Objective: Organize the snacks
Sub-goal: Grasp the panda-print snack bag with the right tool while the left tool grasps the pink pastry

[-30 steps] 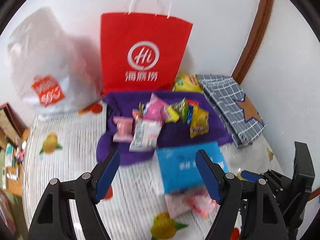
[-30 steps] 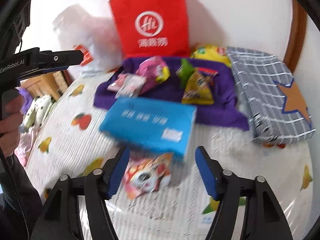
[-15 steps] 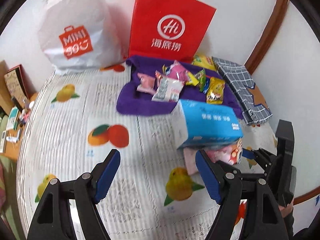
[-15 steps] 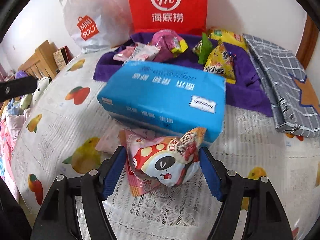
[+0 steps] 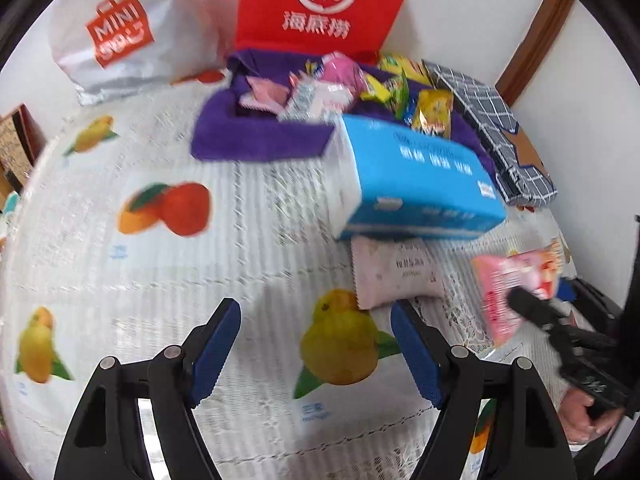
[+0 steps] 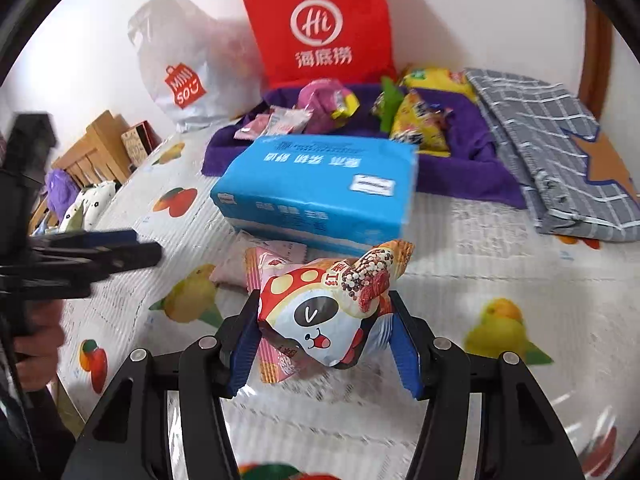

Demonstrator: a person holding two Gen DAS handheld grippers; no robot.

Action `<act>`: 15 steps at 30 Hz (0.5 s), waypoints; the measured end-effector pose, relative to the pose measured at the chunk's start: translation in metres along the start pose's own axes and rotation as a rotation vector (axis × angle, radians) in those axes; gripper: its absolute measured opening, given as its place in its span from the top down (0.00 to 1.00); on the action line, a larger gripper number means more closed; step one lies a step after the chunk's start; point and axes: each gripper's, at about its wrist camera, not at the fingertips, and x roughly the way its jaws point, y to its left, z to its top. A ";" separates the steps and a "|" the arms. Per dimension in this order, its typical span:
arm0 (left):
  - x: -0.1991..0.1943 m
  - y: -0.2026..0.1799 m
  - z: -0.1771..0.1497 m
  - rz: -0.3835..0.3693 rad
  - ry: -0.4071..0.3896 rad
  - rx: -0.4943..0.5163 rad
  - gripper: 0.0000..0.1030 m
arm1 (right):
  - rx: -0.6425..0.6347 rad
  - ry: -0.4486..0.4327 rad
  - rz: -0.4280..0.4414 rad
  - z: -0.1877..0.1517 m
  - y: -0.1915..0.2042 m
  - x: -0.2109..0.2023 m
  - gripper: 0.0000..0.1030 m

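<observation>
My right gripper [image 6: 324,324] is shut on a mushroom-print snack bag [image 6: 332,304] and holds it just above the fruit-print tablecloth; it also shows in the left wrist view [image 5: 516,284]. A pale pink snack packet [image 5: 394,272] lies in front of the blue tissue pack [image 5: 412,180], just beyond my left gripper [image 5: 316,324], which is open and empty. Several snacks [image 5: 344,88] lie on a purple cloth [image 5: 256,136] at the back.
A red paper bag [image 5: 324,4] and a white Miniso bag [image 5: 120,36] stand against the wall. A grey checked pouch [image 5: 496,132] lies at the right. Wooden furniture [image 6: 96,152] stands off the table's left edge.
My right gripper has closed on the mushroom-print bag and lifted it slightly. My left gripper has moved lower and closer to the tablecloth, toward the pale pink packet.
</observation>
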 end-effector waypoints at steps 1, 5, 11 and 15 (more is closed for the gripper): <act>0.004 0.000 -0.002 -0.009 0.008 -0.004 0.26 | 0.006 -0.009 -0.005 -0.002 -0.005 -0.006 0.43; 0.017 -0.004 -0.008 -0.035 0.005 -0.024 0.24 | 0.034 -0.030 -0.022 -0.011 -0.023 -0.021 0.43; 0.026 -0.022 -0.005 -0.050 -0.007 0.015 0.09 | 0.025 -0.049 -0.070 -0.019 -0.041 -0.029 0.43; 0.035 -0.035 0.004 -0.032 -0.004 0.022 0.07 | 0.049 -0.050 -0.066 -0.023 -0.052 -0.030 0.43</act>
